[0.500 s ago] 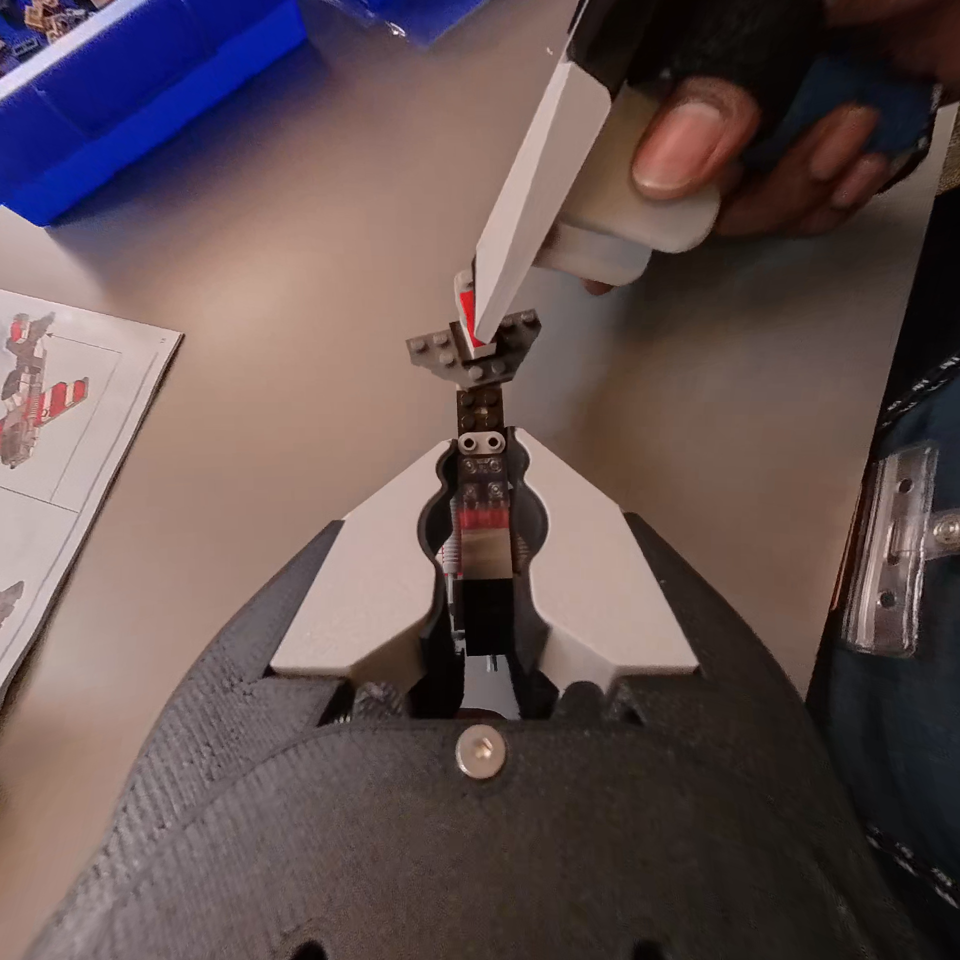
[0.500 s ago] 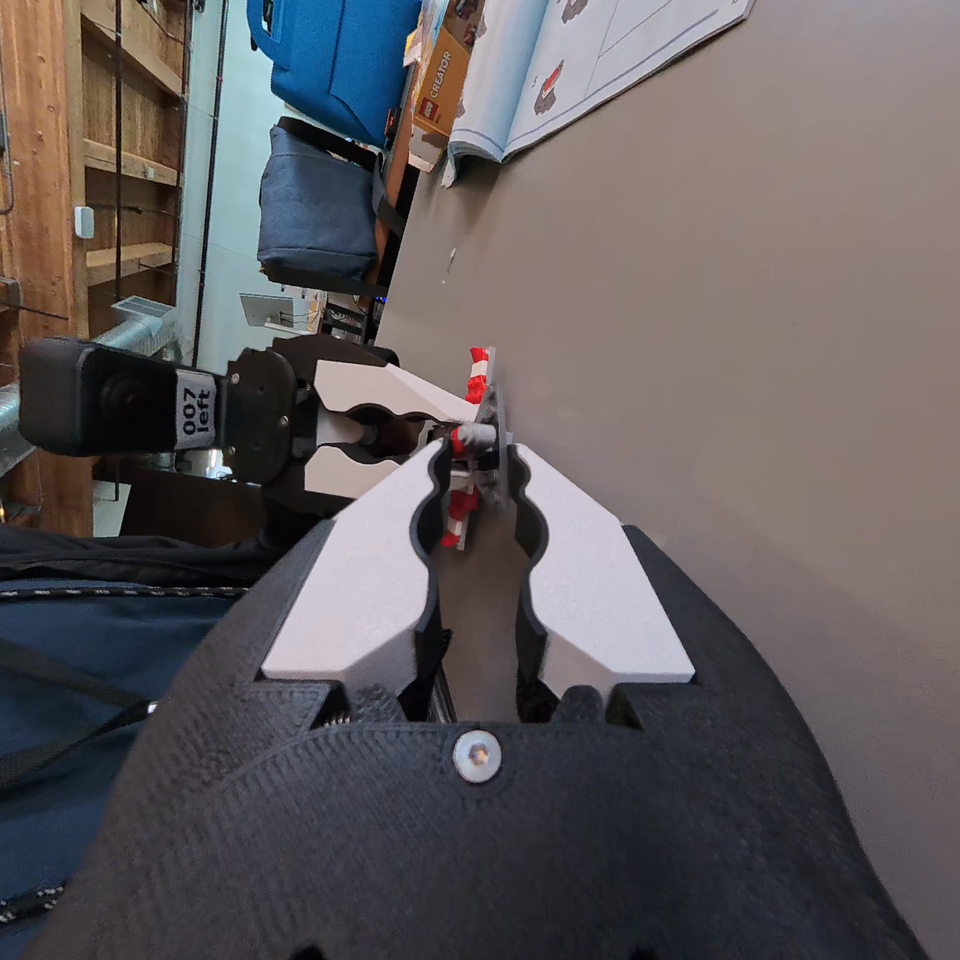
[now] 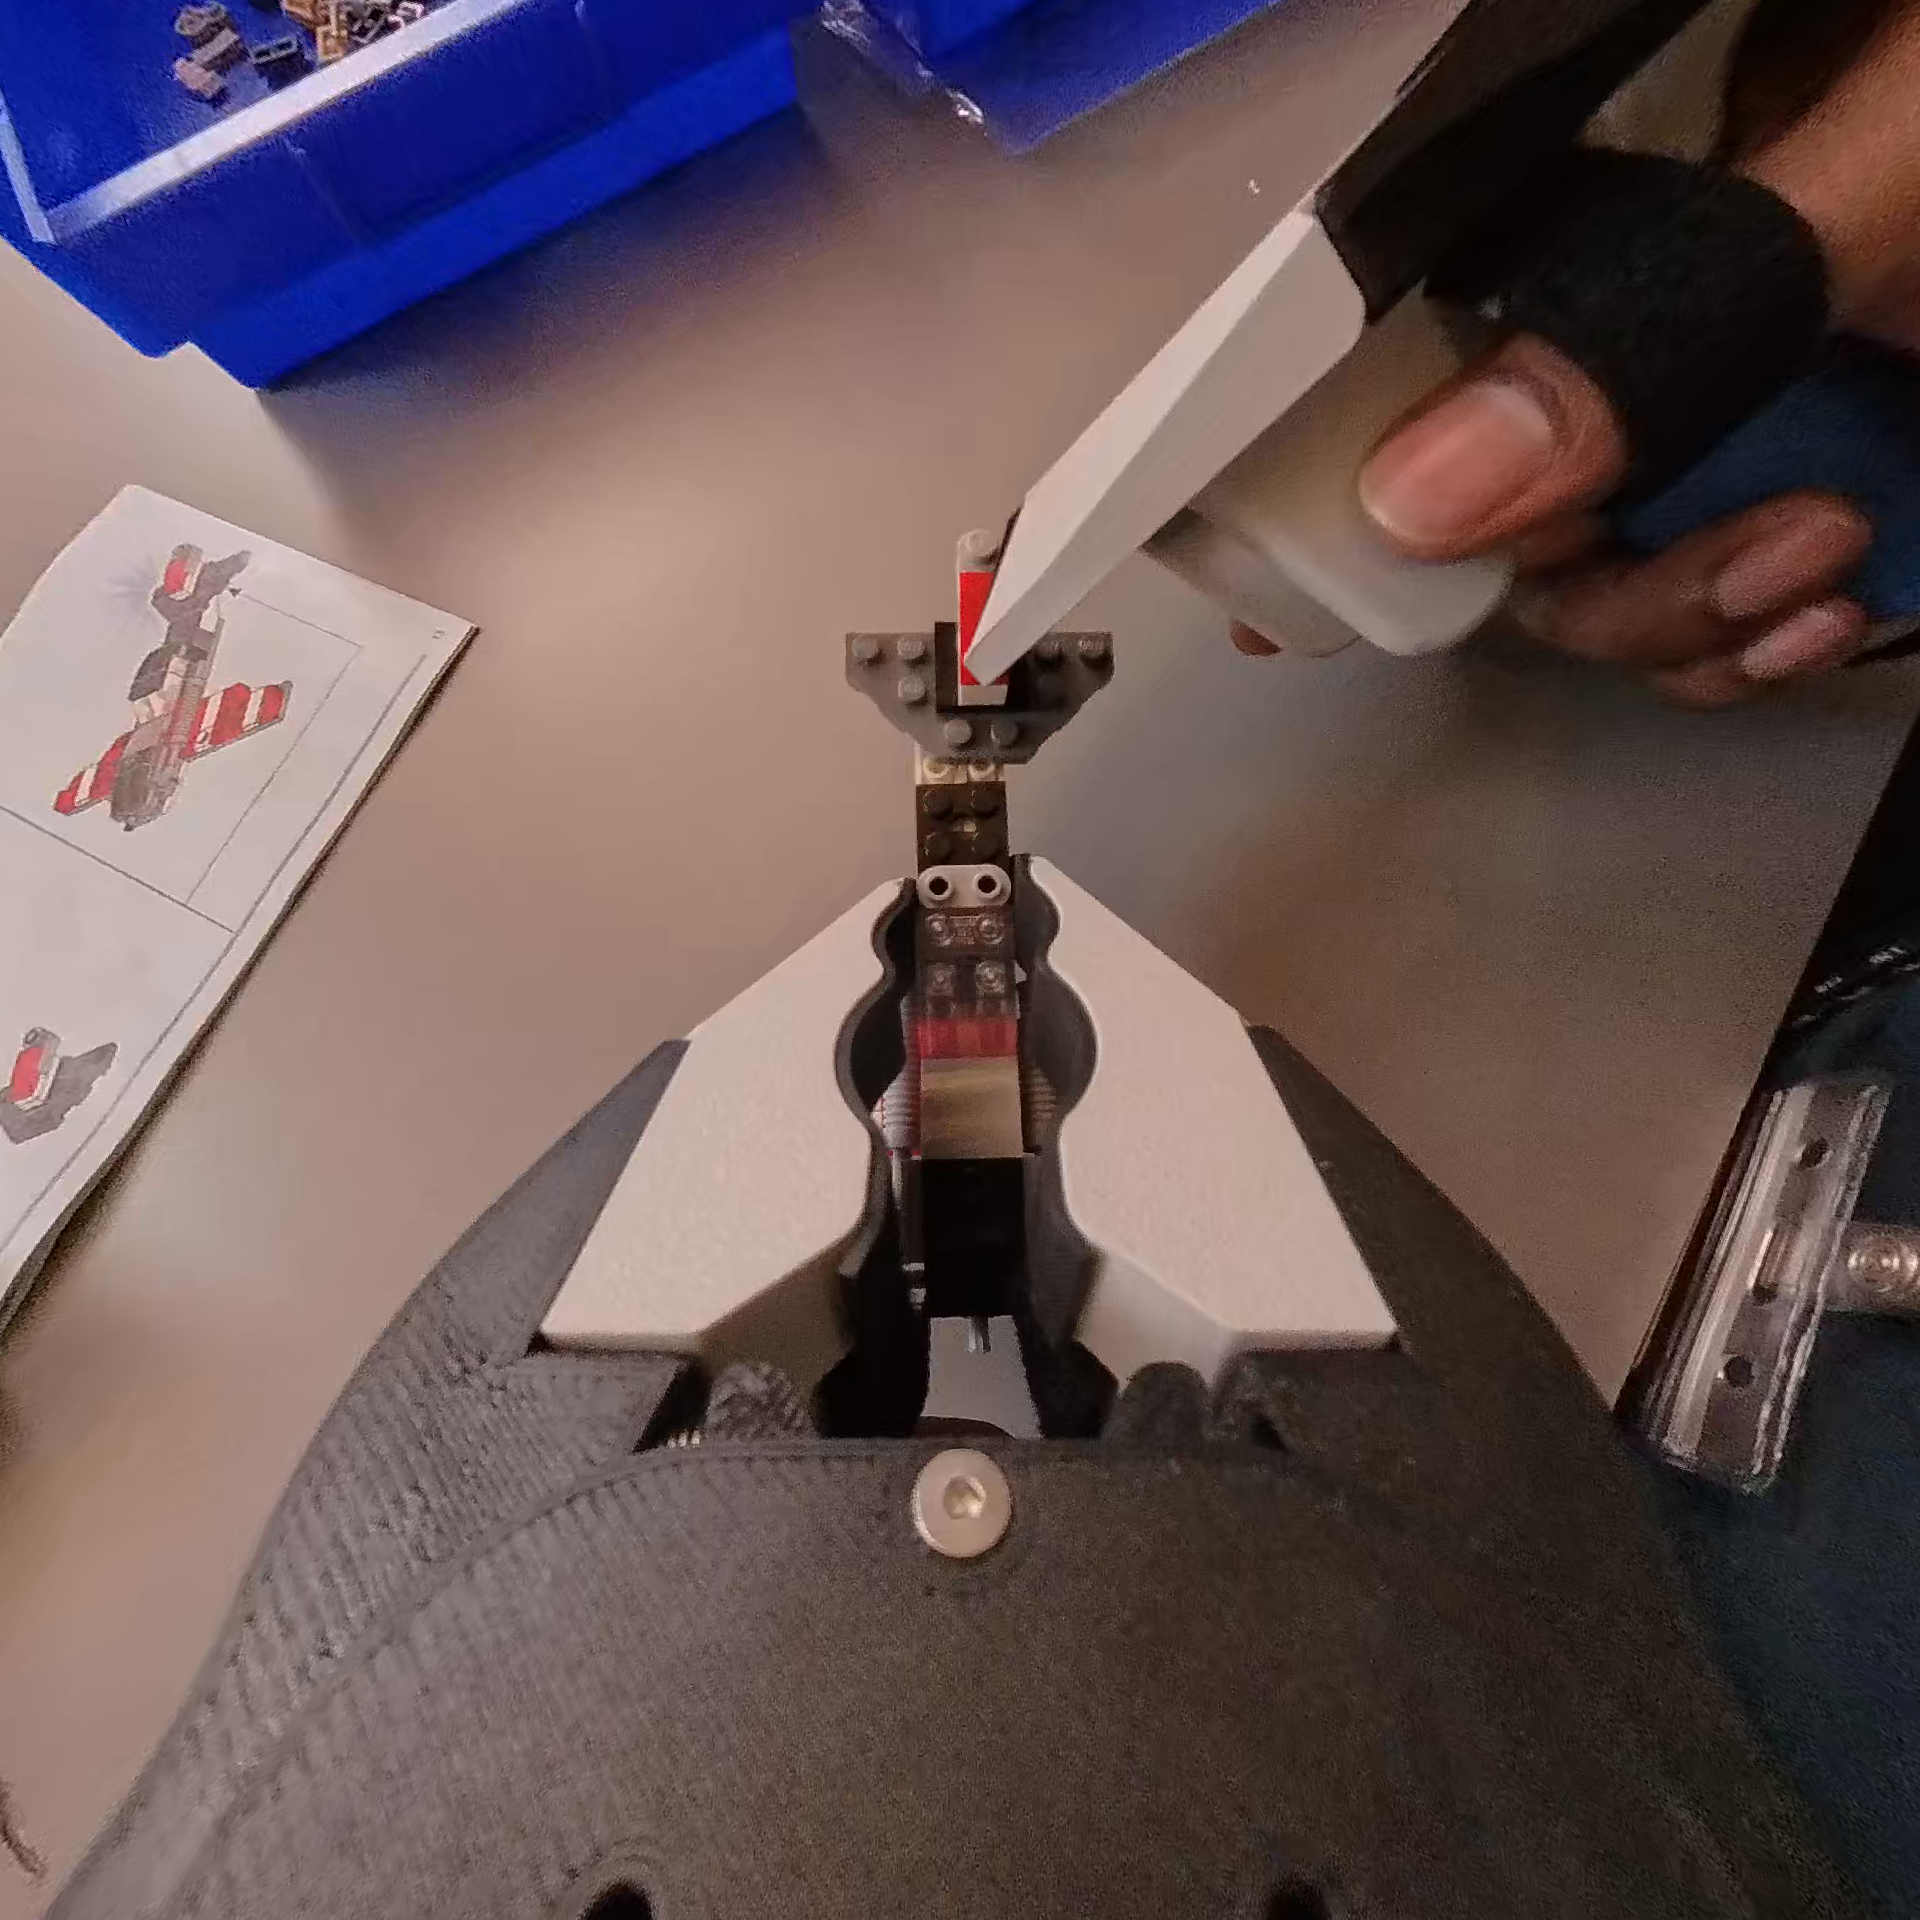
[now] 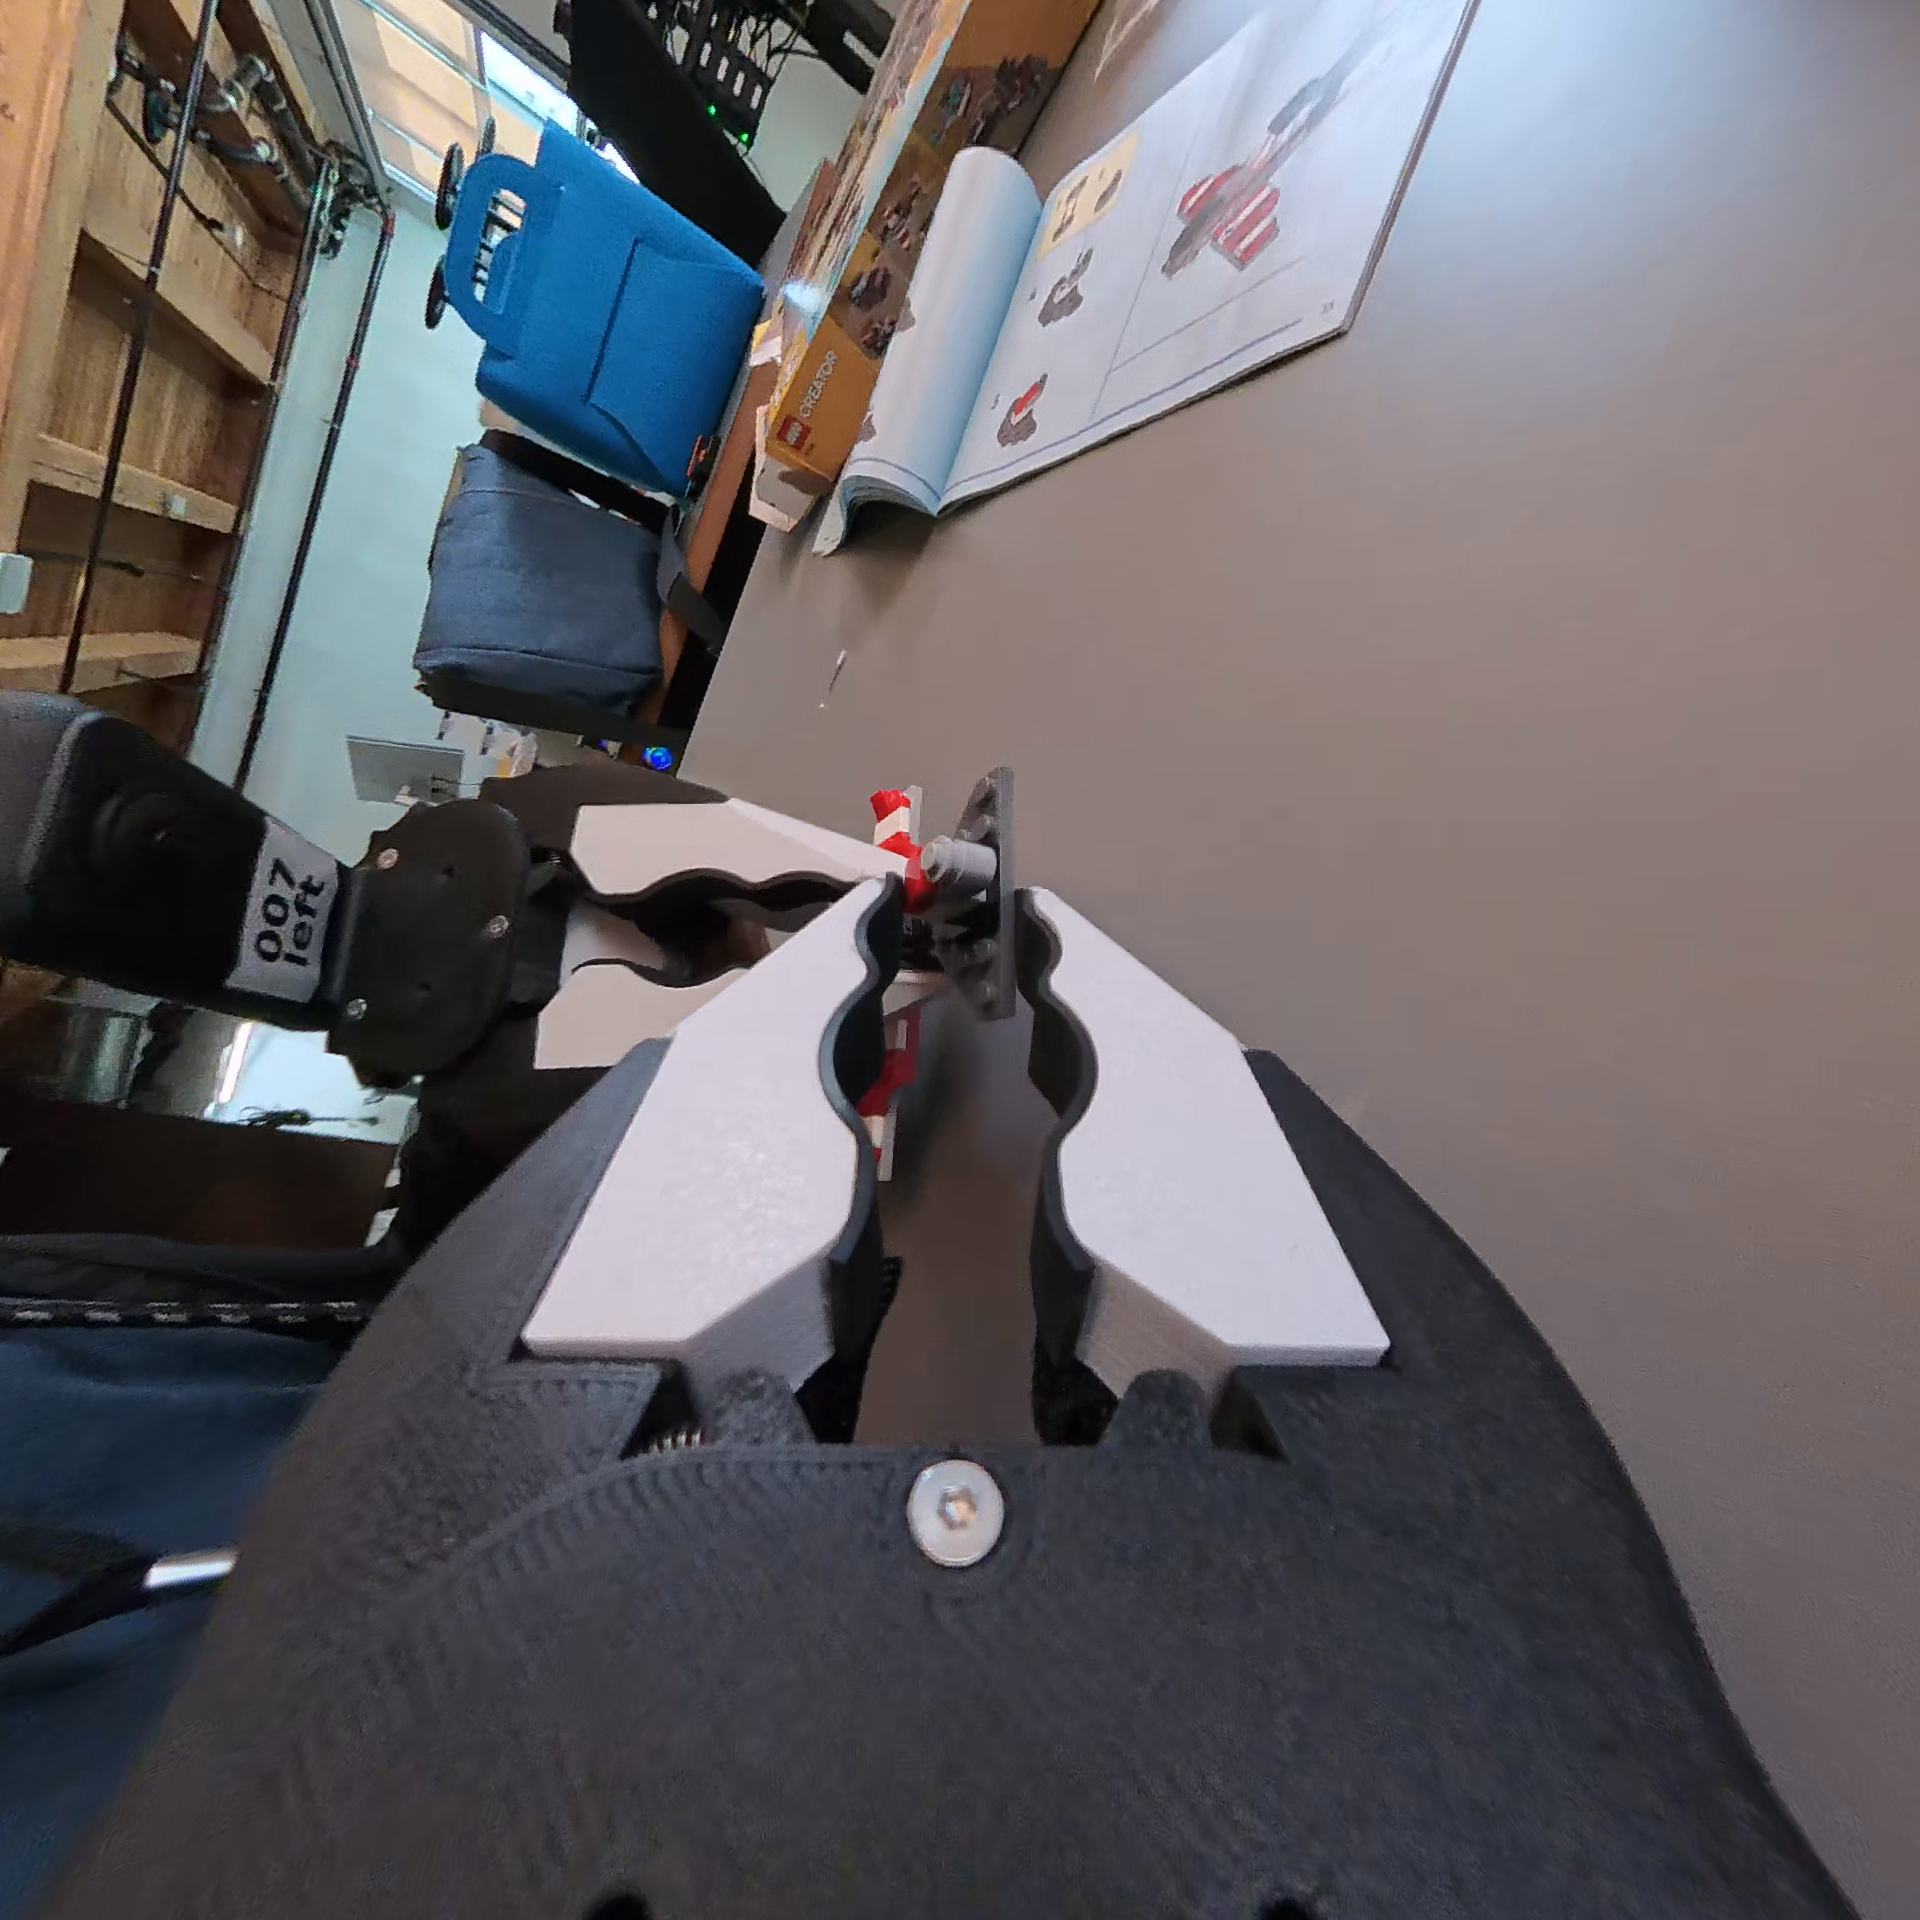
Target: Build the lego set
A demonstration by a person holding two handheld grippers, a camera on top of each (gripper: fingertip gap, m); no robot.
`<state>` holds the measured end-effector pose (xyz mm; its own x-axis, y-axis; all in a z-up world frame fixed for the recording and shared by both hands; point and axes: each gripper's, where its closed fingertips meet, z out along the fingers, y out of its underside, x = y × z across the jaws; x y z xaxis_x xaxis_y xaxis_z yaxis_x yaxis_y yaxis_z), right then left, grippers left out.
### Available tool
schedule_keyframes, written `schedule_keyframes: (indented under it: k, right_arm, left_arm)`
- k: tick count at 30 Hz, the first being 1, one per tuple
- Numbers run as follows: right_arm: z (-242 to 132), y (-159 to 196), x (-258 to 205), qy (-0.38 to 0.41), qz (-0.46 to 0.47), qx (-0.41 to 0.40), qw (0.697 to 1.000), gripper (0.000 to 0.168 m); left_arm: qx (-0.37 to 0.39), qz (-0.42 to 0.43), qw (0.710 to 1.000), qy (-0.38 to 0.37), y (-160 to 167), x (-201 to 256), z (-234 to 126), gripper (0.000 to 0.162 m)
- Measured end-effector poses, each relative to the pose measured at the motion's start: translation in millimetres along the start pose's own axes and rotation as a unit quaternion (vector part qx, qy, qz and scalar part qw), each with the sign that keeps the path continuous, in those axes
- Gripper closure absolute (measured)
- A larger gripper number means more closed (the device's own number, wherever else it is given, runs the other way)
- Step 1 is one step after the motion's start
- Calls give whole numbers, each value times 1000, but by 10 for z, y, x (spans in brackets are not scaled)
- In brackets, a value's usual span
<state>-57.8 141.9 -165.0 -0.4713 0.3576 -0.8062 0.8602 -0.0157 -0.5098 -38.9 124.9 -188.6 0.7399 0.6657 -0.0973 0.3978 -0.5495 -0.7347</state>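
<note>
- Left wrist view: one left gripper point(image 3: 964, 883), its jaws closed on the body of one lego model point(image 3: 964, 997), which is held above the grey bench point(image 3: 623, 499) with its dark grey tail plate point(image 3: 904, 665) pointing away.
- One right gripper point(image 3: 987, 649) reaches in from the upper right, held by one gloved hand point(image 3: 1621, 457); its tip touches a red and white piece point(image 3: 975, 597) standing upright on the tail plate.
- One blue bin point(image 3: 416, 208) with loose small pieces sits at the far left, and a second blue bin point(image 3: 1039, 73) shows just beside it at the top.
- One instruction booklet point(image 3: 208, 810) lies open on the left, showing printed diagrams.
- Right wrist view: the right gripper point(image 4: 951, 914) has its jaws a little apart around the model's tail; whether they pinch it I cannot tell.
- Only this view shows the left gripper's point(image 4: 894, 873) side with a white label bearing writing, one lego box point(image 4: 831, 374) with brand printing beyond the booklet, one blue bag point(image 4: 613, 312), one dark bag point(image 4: 540, 592) and wooden shelving point(image 4: 114, 364).
</note>
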Motion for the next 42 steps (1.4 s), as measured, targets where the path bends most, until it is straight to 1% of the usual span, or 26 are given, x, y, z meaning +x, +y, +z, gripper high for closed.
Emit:
schedule_keyframes:
  k: [9,25,33,42]
  right_arm:
    - [6,-46,-16,20,-20,40,999,147]
    - [29,-21,-49,12,-32,40,999,144]
    - [33,-22,-111,-11,-32,42,999,145]
    - [-8,-89,-261,-55,-45,62,996,147]
  left_arm:
    - [-4,6,1000,-28,-36,-22,-2,147]
    - [2,27,999,-41,-80,-20,-30,147]
    - [12,52,997,-55,-142,-26,-62,148]
    - [47,87,992,-79,-265,-51,-155,148]
